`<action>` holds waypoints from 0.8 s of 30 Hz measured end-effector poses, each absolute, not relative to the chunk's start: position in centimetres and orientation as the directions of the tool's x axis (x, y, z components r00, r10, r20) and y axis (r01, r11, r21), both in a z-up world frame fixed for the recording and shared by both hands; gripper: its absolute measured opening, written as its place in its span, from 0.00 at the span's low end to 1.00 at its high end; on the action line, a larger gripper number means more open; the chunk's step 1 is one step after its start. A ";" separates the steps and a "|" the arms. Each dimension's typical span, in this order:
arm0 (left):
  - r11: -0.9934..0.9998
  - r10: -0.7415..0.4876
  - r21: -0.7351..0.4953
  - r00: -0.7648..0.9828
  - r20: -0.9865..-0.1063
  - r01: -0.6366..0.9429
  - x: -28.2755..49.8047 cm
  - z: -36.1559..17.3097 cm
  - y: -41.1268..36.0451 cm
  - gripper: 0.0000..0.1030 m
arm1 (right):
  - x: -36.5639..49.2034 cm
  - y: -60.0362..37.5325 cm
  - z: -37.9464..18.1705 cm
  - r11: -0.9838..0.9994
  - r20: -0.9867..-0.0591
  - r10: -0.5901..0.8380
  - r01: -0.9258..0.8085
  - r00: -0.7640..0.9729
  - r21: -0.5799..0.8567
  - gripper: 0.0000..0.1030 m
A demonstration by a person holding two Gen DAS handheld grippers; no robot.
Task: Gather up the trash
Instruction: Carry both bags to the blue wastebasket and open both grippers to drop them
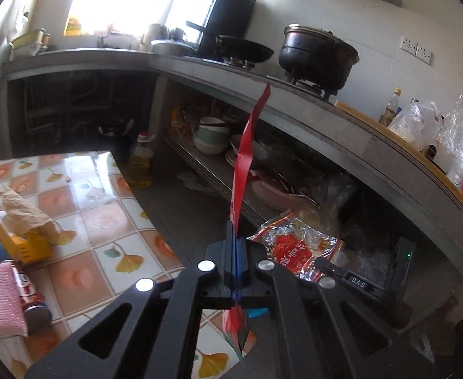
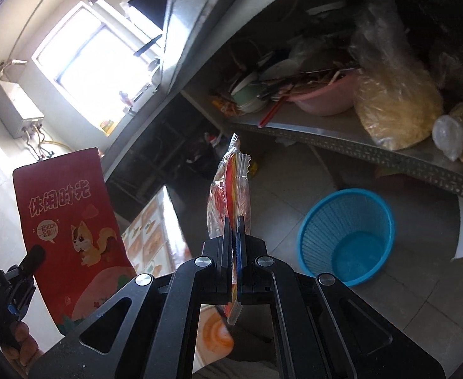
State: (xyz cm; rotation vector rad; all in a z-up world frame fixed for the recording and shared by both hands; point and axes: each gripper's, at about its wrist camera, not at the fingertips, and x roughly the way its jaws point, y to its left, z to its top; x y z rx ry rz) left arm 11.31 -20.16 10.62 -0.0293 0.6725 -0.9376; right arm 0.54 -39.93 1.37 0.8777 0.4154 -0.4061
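My left gripper (image 1: 235, 237) is shut on a red snack bag (image 1: 247, 145), seen edge-on and standing up from the jaws. In the right wrist view the same red snack bag (image 2: 70, 221) shows its face with a cartoon squirrel, held by the left gripper (image 2: 32, 259) at the lower left. My right gripper (image 2: 234, 227) is shut on a clear red-and-orange wrapper (image 2: 231, 189). That wrapper (image 1: 294, 246) appears in the left wrist view just right of my fingers. A blue mesh waste basket (image 2: 348, 237) stands on the floor, below and right of the right gripper.
A tiled table (image 1: 82, 195) at lower left holds a yellow box (image 1: 22, 237), a can (image 1: 29, 293) and a pink cloth (image 1: 0, 303). A grey counter (image 1: 310, 101) carries a wok and a black pot (image 1: 316, 57). The shelf (image 2: 357, 139) below holds bowls, a pink basin (image 2: 326, 94) and bagged food.
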 end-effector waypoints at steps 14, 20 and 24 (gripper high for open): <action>0.614 -0.585 -0.494 -0.066 -0.809 0.616 20.7 -3.5 -38.1 0.00 | 0.5 -46.8 -7.6 0.452 -0.696 -0.271 0.726 0.665 0.518 0.00; 0.674 -0.429 -0.402 -0.114 -0.896 0.619 22.6 -10.3 -44.3 0.00 | 2.7 -48.3 -12.3 0.447 -0.779 -0.258 0.785 0.572 0.429 0.00; 0.698 -0.343 -0.350 -0.138 -0.929 0.625 23.7 -14.4 -47.5 0.00 | 4.7 -49.3 -15.0 0.456 -0.821 -0.238 0.806 0.519 0.378 0.00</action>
